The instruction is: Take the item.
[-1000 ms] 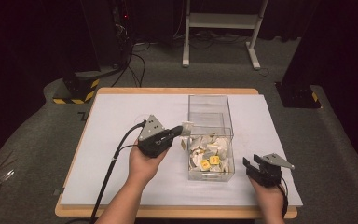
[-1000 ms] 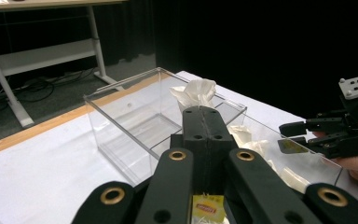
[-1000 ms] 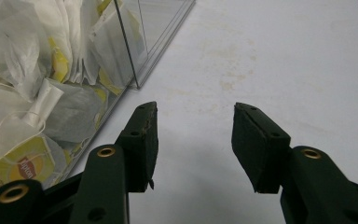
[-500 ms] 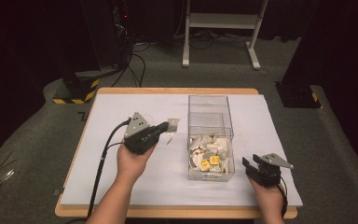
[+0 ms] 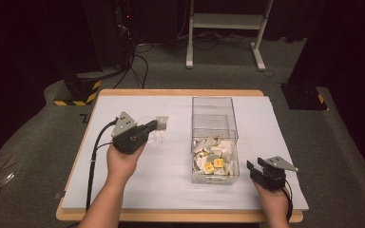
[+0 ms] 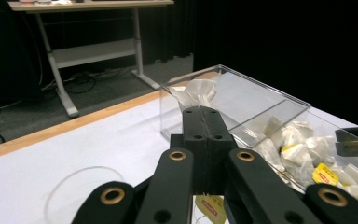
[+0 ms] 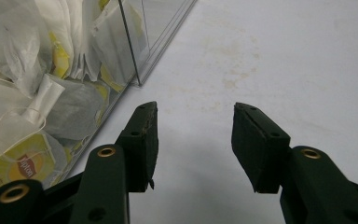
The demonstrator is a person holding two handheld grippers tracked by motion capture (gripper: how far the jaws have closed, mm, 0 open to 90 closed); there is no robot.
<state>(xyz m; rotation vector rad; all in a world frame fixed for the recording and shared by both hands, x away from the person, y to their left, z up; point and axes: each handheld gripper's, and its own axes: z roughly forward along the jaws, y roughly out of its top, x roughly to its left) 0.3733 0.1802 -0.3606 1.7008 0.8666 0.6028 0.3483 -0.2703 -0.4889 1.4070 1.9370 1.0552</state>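
Left gripper view showed the left gripper [image 6: 207, 122] clamped shut on a tea bag [image 6: 196, 94], a light, soft, easily torn paper pouch best pinched by its top edge, its tag [image 6: 211, 208] dangling below, held above the white table [image 6: 98, 144] short of the clear box [image 6: 242, 100].

White-topped table [image 5: 171, 175] with wooden edge, clear box [image 5: 214, 137] of tea bags [image 5: 214, 156] standing on it
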